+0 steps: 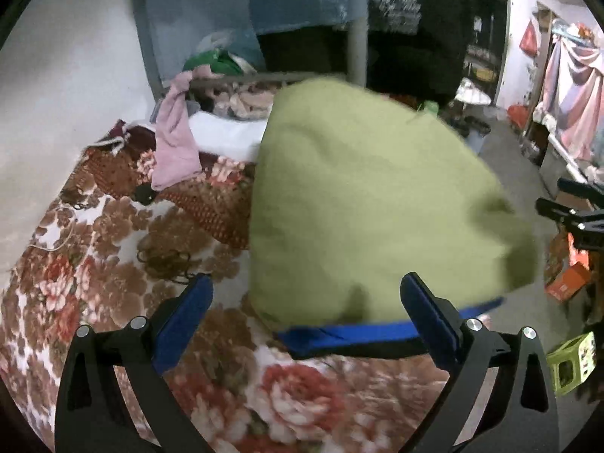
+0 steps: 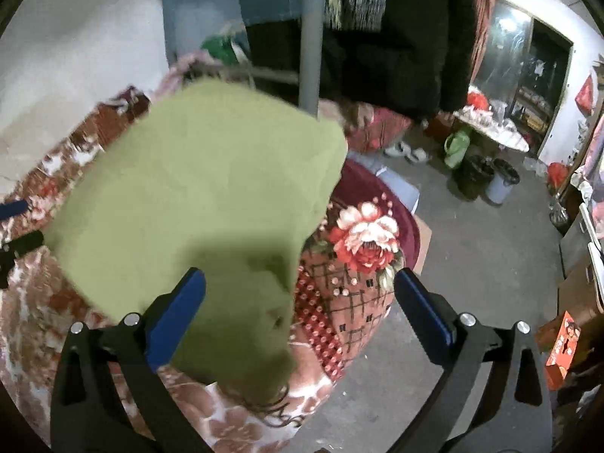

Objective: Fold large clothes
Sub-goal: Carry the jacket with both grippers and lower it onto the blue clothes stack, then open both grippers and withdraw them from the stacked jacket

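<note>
the olive-green garment (image 1: 362, 204) lies in a blurred heap on the floral blanket (image 1: 113, 264), blue hem nearest. the left gripper (image 1: 305, 302) and right gripper (image 2: 300, 294) are both spread wide, gripping nothing. best next: pinch two matching corners and pull taut.

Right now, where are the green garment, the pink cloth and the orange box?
green garment (image 1: 370, 204): left wrist view, middle of its flat face.
pink cloth (image 1: 175, 139): left wrist view, its hanging middle.
orange box (image 2: 562, 351): right wrist view, its front face.
</note>
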A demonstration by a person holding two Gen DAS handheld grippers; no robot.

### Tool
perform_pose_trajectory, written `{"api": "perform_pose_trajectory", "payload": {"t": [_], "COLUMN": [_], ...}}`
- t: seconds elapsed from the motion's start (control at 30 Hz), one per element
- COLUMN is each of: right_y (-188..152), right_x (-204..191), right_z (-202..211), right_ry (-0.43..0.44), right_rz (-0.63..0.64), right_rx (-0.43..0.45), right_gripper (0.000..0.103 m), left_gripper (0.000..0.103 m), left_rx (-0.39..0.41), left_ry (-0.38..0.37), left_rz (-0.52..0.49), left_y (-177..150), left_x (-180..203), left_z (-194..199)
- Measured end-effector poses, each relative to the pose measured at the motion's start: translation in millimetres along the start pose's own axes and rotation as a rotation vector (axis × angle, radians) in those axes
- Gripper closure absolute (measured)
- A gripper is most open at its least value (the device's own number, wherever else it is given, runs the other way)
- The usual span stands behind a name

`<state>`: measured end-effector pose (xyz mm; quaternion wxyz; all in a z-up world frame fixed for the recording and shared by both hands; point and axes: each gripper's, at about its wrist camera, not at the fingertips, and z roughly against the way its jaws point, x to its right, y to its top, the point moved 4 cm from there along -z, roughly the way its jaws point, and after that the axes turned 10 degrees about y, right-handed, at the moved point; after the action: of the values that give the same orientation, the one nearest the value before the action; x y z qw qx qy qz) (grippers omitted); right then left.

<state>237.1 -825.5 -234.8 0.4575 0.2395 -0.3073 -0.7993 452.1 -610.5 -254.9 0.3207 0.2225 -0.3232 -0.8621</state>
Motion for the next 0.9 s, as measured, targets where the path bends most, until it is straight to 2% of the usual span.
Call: {"api": "perform_pose_trajectory", "payload": {"t": [0.13,0.23,0.33,0.47,0.63,0.73,0.8,0.9], "right_y": [-13.7,-21.8,-23.1,-26.2,-35.8,-43.6,-47.6,-53.9], "right_x": [-21.5,-48.2,-67.6,-98.7,-120.5,-127.1,-128.2,-129.3], "right_z": [46.5,93.9,140.4,198.2,245.2,263.6,270.0,279.8], "right_ry": [0.009,0.015,0.008,0.038,0.085,0.139,0.158,0.144], "right_rz": [-0.06,-0.017,-0.01,0.016,0.01,-0.011,-0.008,0.017], "right_rx": [-0.021,-0.029,0.024,0.051,0.059,0.041,0.036,0.039], "right_gripper": [0.005,0.005,0.005,0.005,0.005,0.005,0.005,0.005], "left_gripper": [0.005,0.005,0.005,0.005,0.005,0.005,0.005,0.005], "left_rx": [0.018,0.024,0.057,0.093,0.116,0.106,0.108,0.127], "left_ry": [-0.002,-0.018,-0.04,-0.014,-0.041,-0.008,0.006,-0.015], "left_rz": [-0.012,-0.003,0.003,0.015,0.075,0.093,0.086,0.065], "left_y": [-13.7,-24.6,-34.4,-47.0,-61.5,-69.8,-74.2,-79.1], "left_x": [11.1,12.8,13.1,3.6,-9.1,-11.9,-9.2,-3.3], "left_z": [56.2,102.7,147.1,196.9,245.4,263.8,275.5,287.6]}}
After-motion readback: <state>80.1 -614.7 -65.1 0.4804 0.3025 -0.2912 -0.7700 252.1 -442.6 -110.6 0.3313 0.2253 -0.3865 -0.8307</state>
